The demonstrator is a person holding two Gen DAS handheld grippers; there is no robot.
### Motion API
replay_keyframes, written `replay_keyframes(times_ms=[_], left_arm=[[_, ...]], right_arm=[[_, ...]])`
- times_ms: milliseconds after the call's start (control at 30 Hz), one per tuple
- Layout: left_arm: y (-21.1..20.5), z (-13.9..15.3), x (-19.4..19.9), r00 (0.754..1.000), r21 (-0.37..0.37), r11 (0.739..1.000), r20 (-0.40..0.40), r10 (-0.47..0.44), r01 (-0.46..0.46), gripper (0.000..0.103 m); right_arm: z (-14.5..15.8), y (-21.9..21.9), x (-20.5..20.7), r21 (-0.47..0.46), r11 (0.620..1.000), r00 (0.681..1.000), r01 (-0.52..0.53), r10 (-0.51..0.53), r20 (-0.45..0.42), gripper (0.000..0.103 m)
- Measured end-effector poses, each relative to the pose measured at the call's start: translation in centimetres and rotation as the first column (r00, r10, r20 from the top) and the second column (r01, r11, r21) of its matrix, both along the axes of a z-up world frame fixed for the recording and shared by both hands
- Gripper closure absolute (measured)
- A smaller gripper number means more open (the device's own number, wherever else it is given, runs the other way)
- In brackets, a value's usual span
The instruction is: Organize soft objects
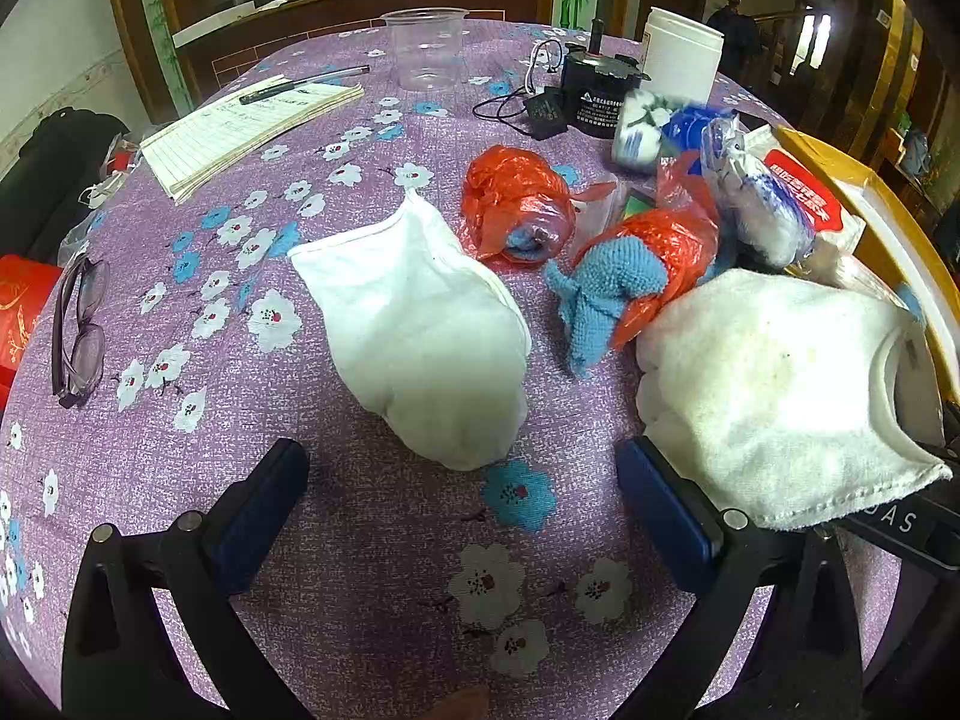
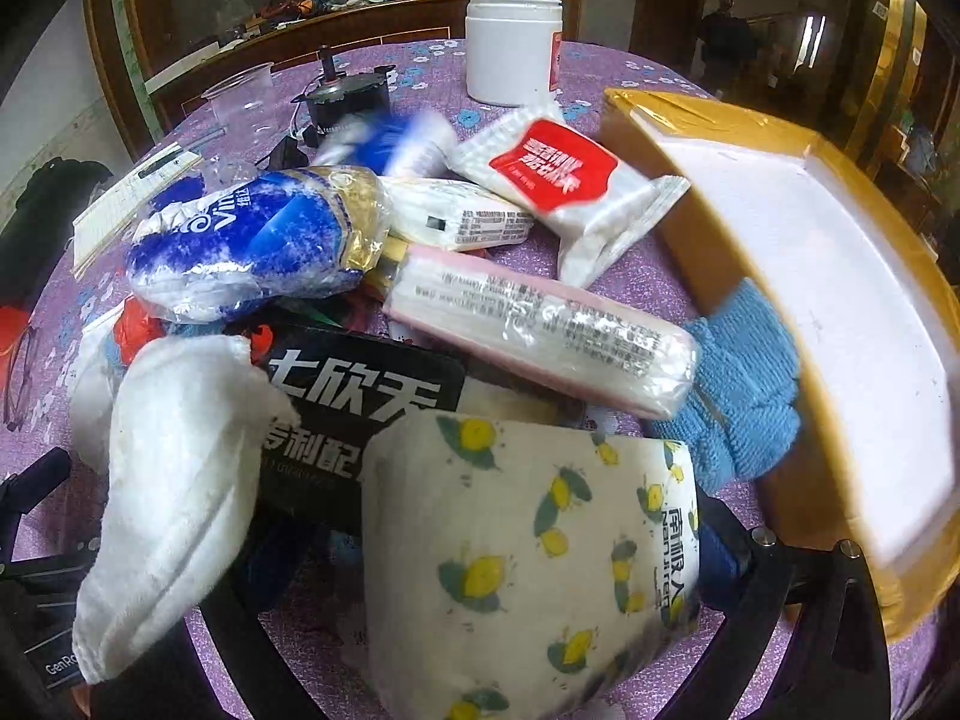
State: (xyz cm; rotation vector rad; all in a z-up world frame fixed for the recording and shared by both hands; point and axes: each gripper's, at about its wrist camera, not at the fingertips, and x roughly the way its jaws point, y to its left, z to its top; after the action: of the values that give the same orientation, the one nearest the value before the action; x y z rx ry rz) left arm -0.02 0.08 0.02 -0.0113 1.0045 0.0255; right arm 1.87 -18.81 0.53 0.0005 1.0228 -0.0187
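Lying just ahead of the left gripper's [image 1: 462, 498] open jaws: white cloth [image 1: 420, 336].

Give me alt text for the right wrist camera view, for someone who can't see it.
The right gripper holds a lemon-print tissue pack above a purple floral tablecloth crowded with wrapped tissue packs. A white towel hangs at left; an open cardboard box and blue cloth sit right.
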Motion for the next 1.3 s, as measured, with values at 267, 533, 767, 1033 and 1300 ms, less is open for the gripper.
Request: replay_keyframes(times_ms=[267,533,767,1033,1300], left_arm=[[0.0,0.0,0.0,1.000,0.000,1.000,0.000,0.000,0.000,0.000],[0.0,0.0,0.0,1.000,-0.001,1.000,-0.001,0.000,0.000,0.000],[0.0,-0.1,-0.1,1.000,-0.002,1.000,-0.001,0.000,0.000,0.000],[1.6,0.3,-2.2,0.996,-0.100,0.991,-0.026,-0.087,0.084,0.000],[3.7,1.9,-3.7,0.998,-0.169,0.984,0.015,-0.062,0.064,0.001]], right_arm=[[0.0,0.0,0.0,0.000,1.000,1.000,0.000,0.000,0.000,0.000],[0.0,0.0,0.0,0.000,1.000,1.000,0.000,0.000,0.000,0.000],[0.7,0.4,-0.2,-0.003,1.000,1.000,-0.008,0.008,-0.002,0.000],[1.7,0.0,-4.0,0.052,0.963,0.960,-0.265,0.268,-0.084,0.001],[3.7,-1.0,-10.1,0.102,0.902,0.908,-0.420,0.416,0.056,0.026]])
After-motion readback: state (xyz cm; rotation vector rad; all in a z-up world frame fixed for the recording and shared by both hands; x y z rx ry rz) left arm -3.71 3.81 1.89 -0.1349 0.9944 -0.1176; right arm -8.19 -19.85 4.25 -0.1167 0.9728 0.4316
